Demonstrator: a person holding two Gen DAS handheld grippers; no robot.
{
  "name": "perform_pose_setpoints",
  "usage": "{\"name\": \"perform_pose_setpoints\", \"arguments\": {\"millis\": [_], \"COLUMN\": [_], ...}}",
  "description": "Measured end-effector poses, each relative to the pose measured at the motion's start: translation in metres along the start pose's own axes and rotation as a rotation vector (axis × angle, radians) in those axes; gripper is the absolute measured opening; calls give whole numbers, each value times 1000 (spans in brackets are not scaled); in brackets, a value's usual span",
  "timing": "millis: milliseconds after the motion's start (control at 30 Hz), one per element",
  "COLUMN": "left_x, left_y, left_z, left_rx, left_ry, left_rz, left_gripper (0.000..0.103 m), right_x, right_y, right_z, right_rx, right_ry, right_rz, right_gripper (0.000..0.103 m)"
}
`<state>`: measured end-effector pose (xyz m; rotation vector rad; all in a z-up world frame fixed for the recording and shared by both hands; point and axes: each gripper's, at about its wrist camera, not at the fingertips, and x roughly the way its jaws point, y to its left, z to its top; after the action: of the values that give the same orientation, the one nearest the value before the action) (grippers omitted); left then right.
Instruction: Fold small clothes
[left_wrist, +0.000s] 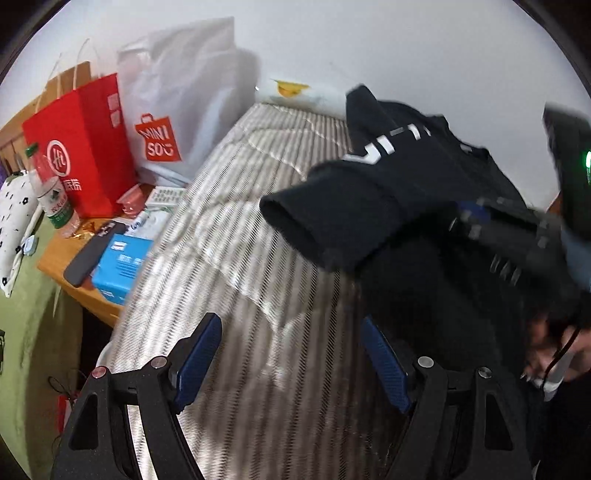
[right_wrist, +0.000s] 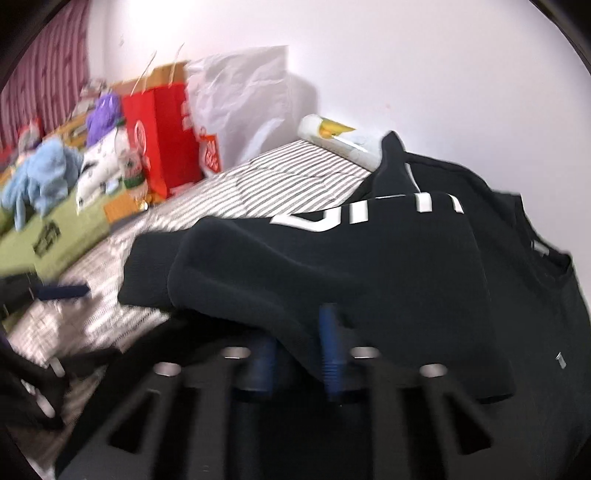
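Right wrist: R gripper (right_wrist: 295, 347) pinching black shirt (right_wrist: 369, 277); L gripper (left_wrist: 291, 343) spread (empty).

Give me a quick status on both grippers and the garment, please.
Left gripper open, empty, over striped bed. Right gripper shut on black sweatshirt, sleeve lifted across the body. Nothing in the way on the bed.

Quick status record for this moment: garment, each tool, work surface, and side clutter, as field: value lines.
garment: black sweatshirt with white lettering, partly lifted, sleeve cuff hanging in the air
left tool: open, holding nothing, over the striped bedding
right tool: fingers close together, black fabric between them; view blurred
surface: striped bedding, garment on its right side
side clutter: red paper bag, white Miniso bag, water bottle, blue box
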<state>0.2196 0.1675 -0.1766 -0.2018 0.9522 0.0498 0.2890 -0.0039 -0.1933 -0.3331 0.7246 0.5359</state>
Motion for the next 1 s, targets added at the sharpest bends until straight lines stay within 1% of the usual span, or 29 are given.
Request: {"name": "perform_pose_setpoints", "arguments": {"millis": [67,133,200,233,300,333,367,433,500,633,733,767,867,933,1000], "left_x": [3,4,4,2,-4,-7,-10,-16,-18,-4,13,21,36,44,53], "left_y": [-5,-7,-7,-7,-11,-14,-18,-26,-35,-57,-66,-68,-73,-77,-81], "left_z": [-2,-1,1,2,6,8,9,11,12,16,24,30,48,60,74], "left_rx": [19,25,18,10,-3,-5,-1,13,29,88,117,131,155,163,161], "left_ry": [1,3,8,4,-18,-27,-35,-60,-62,-32,-13,-3,-3,-13,-21], "left_rz": [15,19,11,-1,-63,-96,-106,-105,-111,-76,-34,-6,56,90,114], "left_gripper": [77,77,77,76,76,76,76,77,77,77,77,77,77,77,77], "right_x": [-14,-37,-51,-59,-66,-68,-69,-70,-80,-98,-117,-123,-138,-141,-139], "right_y": [-10,-23,-35,-43,-53,-57,-59,-64,-71,-96,-125,-137,-167,-190,-205], "right_z": [0,1,1,0,-2,-4,-5,-6,-8,-14,-29,-36,-55,-69,-78], "right_rx": [35,70,104,134,165,171,173,189,214,293,366,393,466,514,537], "right_ry": [-46,-110,-143,-156,-168,-176,-180,-177,-214,-268,-305,-314,-328,-320,-304], "right_rz": [7,11,21,37,58,53,41,44,37,0,-47,-66,-113,-129,-163], "right_gripper": [11,11,11,11,11,11,11,11,10,9,8,8,8,8,8]}}
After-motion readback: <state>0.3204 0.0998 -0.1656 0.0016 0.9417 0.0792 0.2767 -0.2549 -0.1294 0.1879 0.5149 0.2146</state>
